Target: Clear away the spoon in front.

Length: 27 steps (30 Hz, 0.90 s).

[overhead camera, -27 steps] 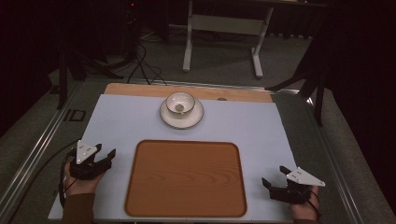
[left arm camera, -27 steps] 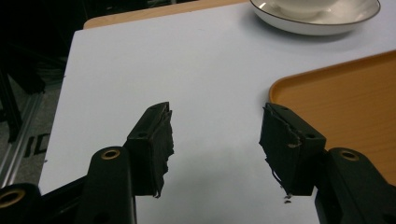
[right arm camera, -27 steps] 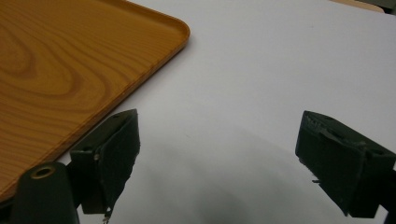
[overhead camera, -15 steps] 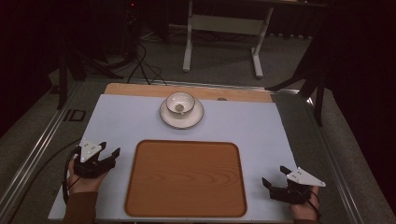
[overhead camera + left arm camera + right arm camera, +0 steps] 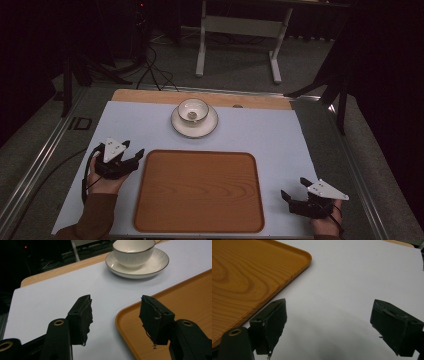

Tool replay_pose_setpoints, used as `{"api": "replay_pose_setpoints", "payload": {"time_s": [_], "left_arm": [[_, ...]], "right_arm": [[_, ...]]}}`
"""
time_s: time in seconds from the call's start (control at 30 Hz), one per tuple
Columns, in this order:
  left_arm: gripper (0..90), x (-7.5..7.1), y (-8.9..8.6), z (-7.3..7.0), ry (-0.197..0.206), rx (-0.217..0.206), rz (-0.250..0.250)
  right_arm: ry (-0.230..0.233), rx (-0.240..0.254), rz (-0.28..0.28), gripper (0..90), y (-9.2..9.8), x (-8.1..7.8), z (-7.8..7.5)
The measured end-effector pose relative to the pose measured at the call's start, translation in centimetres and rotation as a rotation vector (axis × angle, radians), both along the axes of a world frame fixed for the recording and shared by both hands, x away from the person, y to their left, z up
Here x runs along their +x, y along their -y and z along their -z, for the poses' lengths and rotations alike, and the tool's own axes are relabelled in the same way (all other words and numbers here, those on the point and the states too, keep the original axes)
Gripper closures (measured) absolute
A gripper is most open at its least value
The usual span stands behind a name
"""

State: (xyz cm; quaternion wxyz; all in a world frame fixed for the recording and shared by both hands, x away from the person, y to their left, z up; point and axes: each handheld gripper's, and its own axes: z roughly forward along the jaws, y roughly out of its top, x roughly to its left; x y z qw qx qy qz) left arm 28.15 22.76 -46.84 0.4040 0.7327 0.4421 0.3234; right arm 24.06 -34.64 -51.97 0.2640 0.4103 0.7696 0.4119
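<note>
The left gripper (image 5: 115, 315) had its jaws spread wide with nothing between them; one pad (image 5: 83, 315) hung over bare white mat (image 5: 50, 297), the other over the tray's (image 5: 190, 297) rounded near corner. Ahead of the pads the mat lay free up to the saucer (image 5: 150, 266), which carried the cup (image 5: 133, 252). The right gripper (image 5: 337, 325) likewise stood open and empty, both pads above open mat, the tray corner (image 5: 307, 257) just beyond its left pad.

From above, the left gripper (image 5: 117, 160) sat just beside the tray's (image 5: 200, 192) left rim, the right gripper (image 5: 305, 197) apart from the right rim, near the mat's (image 5: 270, 135) front edge. The high view alone showed both hands, the table's wooden far strip (image 5: 150, 96) and the floor beyond. The tray's bed was bare. The cup (image 5: 193, 110) stood upright on its saucer (image 5: 195, 125), beyond the tray's far rim; a small dark mark lay at its bottom, too small to identify.
</note>
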Motion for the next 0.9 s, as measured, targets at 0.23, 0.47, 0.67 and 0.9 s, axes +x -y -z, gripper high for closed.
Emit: {"api": "replay_pose_setpoints", "payload": {"time_s": [0.23, 0.47, 0.67, 0.9], "left_arm": [[42.7, 1.0, 1.4, -0.7, 0.018, 0.010, 0.030], [42.7, 1.8, 2.4, -1.1, 0.023, 0.011, 0.046], [42.7, 2.6, 3.5, -1.2, 0.026, 0.017, 0.065], [42.7, 3.2, 4.3, -1.3, 0.027, 0.010, 0.074]], "right_arm": [[0.003, 0.000, 0.000, 13.7, 0.0, 0.0, 0.0], [0.003, 0.001, -0.001, 13.8, 0.0, 0.0, 0.0], [0.004, 0.002, -0.002, 13.8, 0.0, 0.0, 0.0], [0.005, 0.002, -0.003, 13.7, 0.0, 0.0, 0.0]]}}
